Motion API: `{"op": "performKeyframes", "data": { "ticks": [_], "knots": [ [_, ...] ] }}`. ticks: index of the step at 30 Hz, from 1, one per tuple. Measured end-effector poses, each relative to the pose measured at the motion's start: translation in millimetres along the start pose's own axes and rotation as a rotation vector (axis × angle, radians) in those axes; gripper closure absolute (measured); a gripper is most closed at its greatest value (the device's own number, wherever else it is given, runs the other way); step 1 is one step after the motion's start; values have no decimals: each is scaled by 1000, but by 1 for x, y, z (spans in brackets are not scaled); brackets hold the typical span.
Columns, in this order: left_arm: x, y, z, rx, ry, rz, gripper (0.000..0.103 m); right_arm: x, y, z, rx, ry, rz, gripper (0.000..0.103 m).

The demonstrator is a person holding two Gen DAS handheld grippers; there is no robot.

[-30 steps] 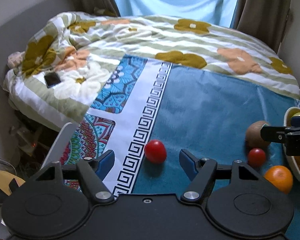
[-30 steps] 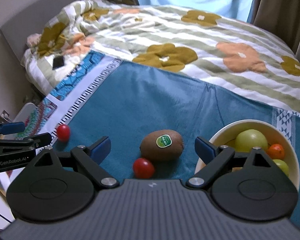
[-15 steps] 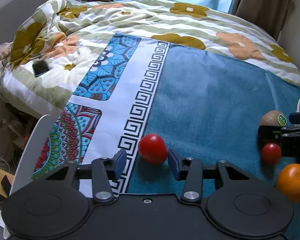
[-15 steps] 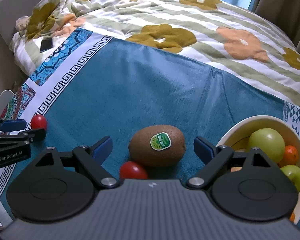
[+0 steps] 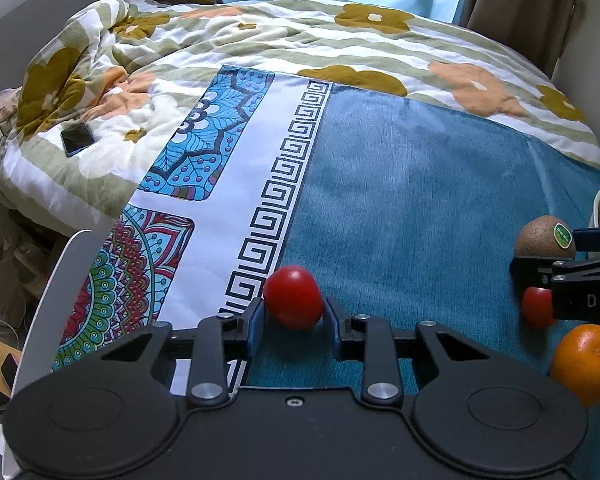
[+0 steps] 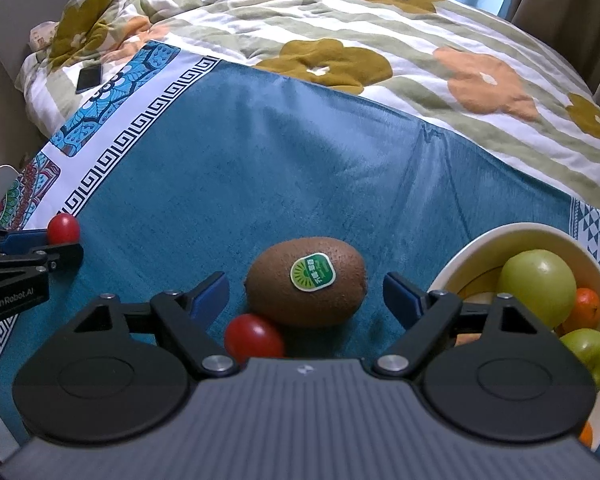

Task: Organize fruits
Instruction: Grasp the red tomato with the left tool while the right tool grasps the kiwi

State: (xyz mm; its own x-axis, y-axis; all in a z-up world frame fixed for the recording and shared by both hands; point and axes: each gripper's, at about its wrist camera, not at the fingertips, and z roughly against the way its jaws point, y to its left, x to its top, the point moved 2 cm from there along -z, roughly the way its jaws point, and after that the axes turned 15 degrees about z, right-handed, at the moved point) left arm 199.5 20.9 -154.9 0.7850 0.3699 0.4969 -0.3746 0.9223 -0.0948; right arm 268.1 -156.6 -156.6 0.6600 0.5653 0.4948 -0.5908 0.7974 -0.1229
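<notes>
My left gripper (image 5: pixel 294 316) is shut on a small red tomato (image 5: pixel 293 297) that rests on the teal cloth (image 5: pixel 400 200); both blue pads press its sides. In the right wrist view the same tomato (image 6: pixel 63 229) shows at the far left in that gripper (image 6: pixel 66 240). My right gripper (image 6: pixel 306 294) straddles a brown kiwi (image 6: pixel 306 282) with a green sticker, its jaws closing, and gaps remain on both sides. A second red tomato (image 6: pixel 254 338) lies against the kiwi's near left side. A cream bowl (image 6: pixel 480 240) at the right holds green apples and small oranges.
An orange (image 5: pixel 586 364) lies on the cloth near the right gripper in the left wrist view. A flowered quilt (image 6: pixel 380 40) covers the bed beyond the cloth, with a dark phone (image 5: pixel 77 139) on its left part. A white curved object (image 5: pixel 56 280) stands at the cloth's left edge.
The left gripper sank onto the tomato and its jaws came together on it. The right gripper dropped lower around the kiwi, and its jaws narrowed a little.
</notes>
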Motion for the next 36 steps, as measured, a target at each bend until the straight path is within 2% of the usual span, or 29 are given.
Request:
{"op": "performKeyframes", "data": {
  "ticks": [5, 15, 26, 36],
  "knots": [
    [-3, 0, 0, 1, -3, -3, 68, -1, 1, -2, -2, 2, 8, 8],
    [-10, 4, 4, 5, -10, -7, 68, -2, 4, -4, -30, 0, 25, 22],
    [-11, 5, 26, 2, -50, -4, 68, 3, 9, 11, -16, -52, 8, 23],
    [-13, -7, 59, -24, -106, -32, 68, 1, 10, 48, -6, -134, -23, 24]
  ]
}}
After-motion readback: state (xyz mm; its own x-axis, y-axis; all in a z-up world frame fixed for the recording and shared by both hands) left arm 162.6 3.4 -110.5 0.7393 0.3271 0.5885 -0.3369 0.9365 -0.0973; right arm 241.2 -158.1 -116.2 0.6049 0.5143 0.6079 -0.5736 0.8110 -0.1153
